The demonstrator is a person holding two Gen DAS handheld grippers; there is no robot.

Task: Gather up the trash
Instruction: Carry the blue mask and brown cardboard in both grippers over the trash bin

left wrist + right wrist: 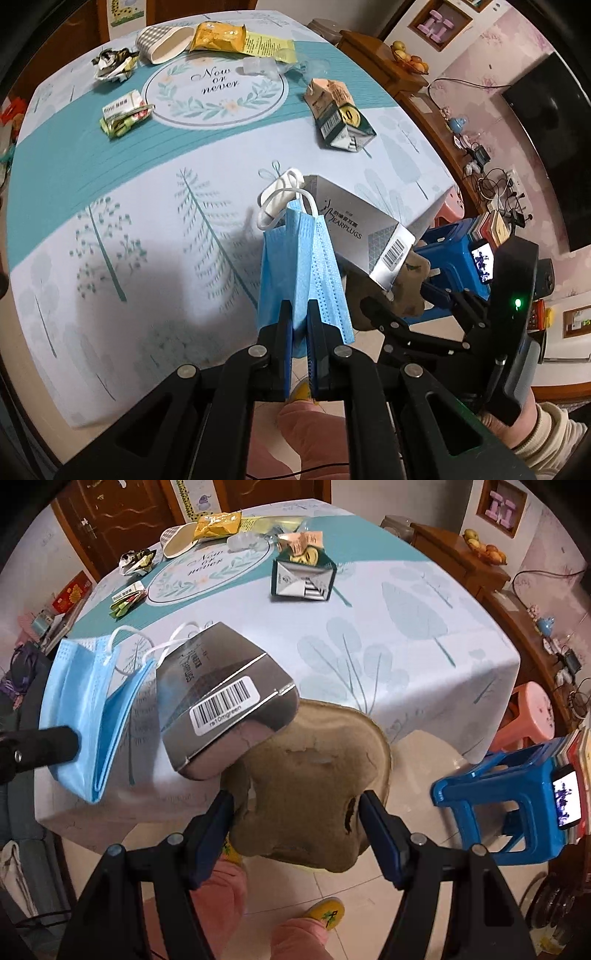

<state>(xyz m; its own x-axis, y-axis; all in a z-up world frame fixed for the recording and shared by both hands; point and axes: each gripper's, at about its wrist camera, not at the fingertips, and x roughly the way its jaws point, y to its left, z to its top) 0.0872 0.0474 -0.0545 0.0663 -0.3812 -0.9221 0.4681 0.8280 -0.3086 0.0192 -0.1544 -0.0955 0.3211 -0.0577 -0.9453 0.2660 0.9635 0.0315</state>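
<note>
- The left gripper (300, 325) is clamped tight on a folded blue face mask (295, 266), which sticks out past the fingertips with its white ear loops (280, 201) at the far end.
- The right gripper (297, 812) stands wide with its two blue-padded fingers (218, 819) pressed on either side of a brown moulded-paper tray (314, 775); the tray fills the gap between them and reaches beyond the tips.
- A silver earplug box (221, 698), barcode label up, rests on the far left edge of that tray, tilted, just right of the mask.
- Both loads are held off the near edge of the table (147, 221), which wears a pale cloth with a teal band and a leaf print.
- More rubbish lies well apart from both claws on the far part of the table: a crushed green-and-white carton (338, 118) to the right, a yellow wrapper (218, 37) and a paper cup (166, 44) on its side at the far edge, a crumpled wrapper (112, 64) and a small green packet (123, 114) to the left.
- A blue plastic stool (495, 808) stands on the floor to the right, with a phone (567, 799) lit on it.
</note>
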